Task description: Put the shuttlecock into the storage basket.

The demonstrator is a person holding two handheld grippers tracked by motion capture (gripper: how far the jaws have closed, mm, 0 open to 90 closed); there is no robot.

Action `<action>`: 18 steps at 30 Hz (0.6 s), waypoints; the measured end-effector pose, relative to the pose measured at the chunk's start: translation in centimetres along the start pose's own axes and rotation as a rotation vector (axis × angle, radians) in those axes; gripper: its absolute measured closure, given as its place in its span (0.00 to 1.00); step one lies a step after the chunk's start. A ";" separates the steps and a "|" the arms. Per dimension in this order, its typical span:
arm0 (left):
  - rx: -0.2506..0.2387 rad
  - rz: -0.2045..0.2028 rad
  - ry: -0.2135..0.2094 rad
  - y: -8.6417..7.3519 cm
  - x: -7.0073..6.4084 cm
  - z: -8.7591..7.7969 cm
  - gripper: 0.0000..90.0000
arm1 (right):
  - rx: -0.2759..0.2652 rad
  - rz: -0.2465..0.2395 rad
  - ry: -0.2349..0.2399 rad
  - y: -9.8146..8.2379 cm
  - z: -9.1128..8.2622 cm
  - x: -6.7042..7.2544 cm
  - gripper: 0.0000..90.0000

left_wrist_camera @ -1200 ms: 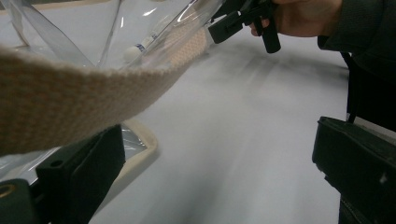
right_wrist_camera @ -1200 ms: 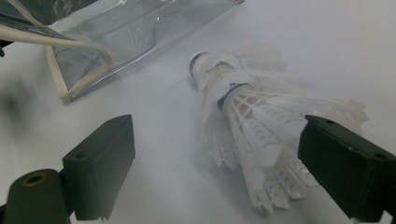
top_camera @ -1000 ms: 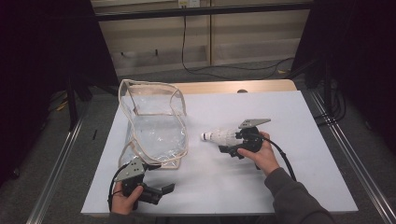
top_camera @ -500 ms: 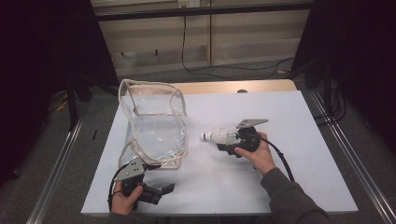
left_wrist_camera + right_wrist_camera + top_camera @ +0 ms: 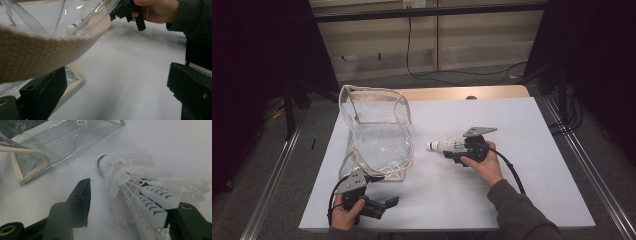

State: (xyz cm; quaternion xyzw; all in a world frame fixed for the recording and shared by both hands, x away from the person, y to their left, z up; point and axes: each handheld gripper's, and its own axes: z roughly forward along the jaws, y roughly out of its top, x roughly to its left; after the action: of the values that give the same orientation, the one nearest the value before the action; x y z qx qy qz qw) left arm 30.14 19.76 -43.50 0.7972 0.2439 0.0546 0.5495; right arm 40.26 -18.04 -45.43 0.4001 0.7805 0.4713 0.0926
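One shuttlecock (image 5: 132, 182) lies on the table (image 5: 522, 130) between the right gripper (image 5: 125, 202) jaws, which have just been closing and are not yet clamped. Its long axis runs along the jaws, cork tip pointing toward the clear bag (image 5: 379, 135). Left gripper (image 5: 112, 95) stands wide near the bag's strap (image 5: 42, 50), holding nothing.

We look along our left gripper (image 5: 112, 100), its two black fingers (image 5: 45, 96) standing wide apart at the lower corners of the frame with nothing between them. A woven beige strap (image 5: 37, 52) of the clear plastic bag (image 5: 75, 12) crosses the upper left, just above the left finger. Through the plastic a white shuttlecock (image 5: 72, 27) shows. At the upper right, a hand (image 5: 157, 8) grips the other gripper (image 5: 127, 11) over the white tabletop (image 5: 125, 70).
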 end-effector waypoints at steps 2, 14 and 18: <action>0.000 0.000 0.000 0.0 0.0 0.0 0.03 | 0.002 -0.003 -0.004 0.1 0.0 0.1 0.48; 0.005 0.002 0.003 0.0 0.1 0.0 0.03 | 0.012 0.010 -0.027 0.1 0.8 0.1 0.67; 0.003 0.002 0.002 0.0 0.1 0.0 0.03 | 0.017 0.004 -0.025 0.1 1.0 0.0 0.78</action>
State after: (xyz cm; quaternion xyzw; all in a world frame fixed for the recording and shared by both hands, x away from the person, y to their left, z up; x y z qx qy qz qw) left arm 30.19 19.80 -43.52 0.7982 0.2440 0.0556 0.5480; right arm 40.82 -17.36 -45.89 0.4085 0.7824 0.4597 0.0981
